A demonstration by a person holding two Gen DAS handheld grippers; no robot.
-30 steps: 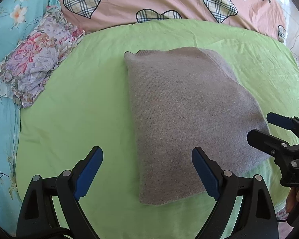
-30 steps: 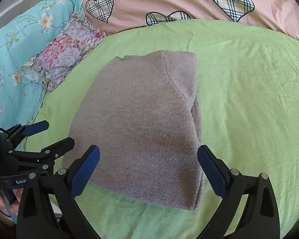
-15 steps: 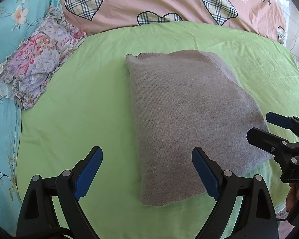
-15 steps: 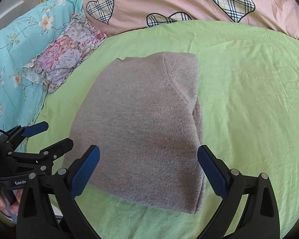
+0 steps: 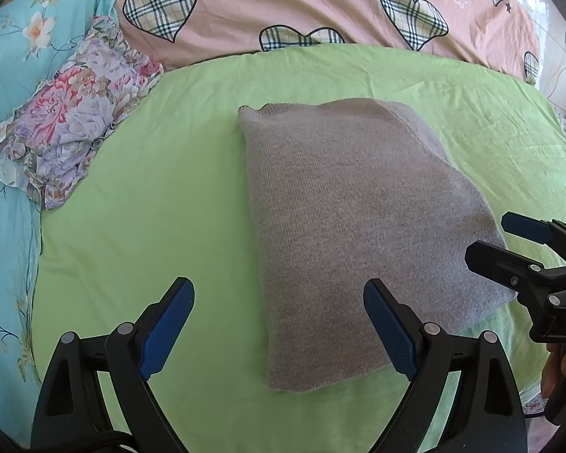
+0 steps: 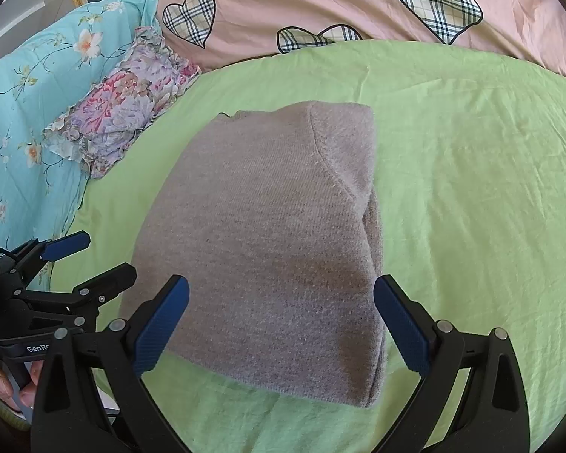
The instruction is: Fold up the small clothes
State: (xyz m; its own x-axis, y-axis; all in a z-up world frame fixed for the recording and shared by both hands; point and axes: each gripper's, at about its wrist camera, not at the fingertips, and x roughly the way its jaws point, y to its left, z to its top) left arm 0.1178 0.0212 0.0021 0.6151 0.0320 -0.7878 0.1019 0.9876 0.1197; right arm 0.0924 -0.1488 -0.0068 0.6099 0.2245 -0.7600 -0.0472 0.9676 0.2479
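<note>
Bright, even daylight fills both fisheye views, casting only a soft shadow along the near edge of the folded grey sweater (no glare anywhere), while straight lines bow and corners darken toward the rims.

Cut off at 3 o'clock: right gripper body and holding hand. Cut off at 9 o'clock: left gripper. Hidden beneath folded grey sweater: its lower layers. Truncated at 12 o'clock: pink heart-print quilt.
</note>
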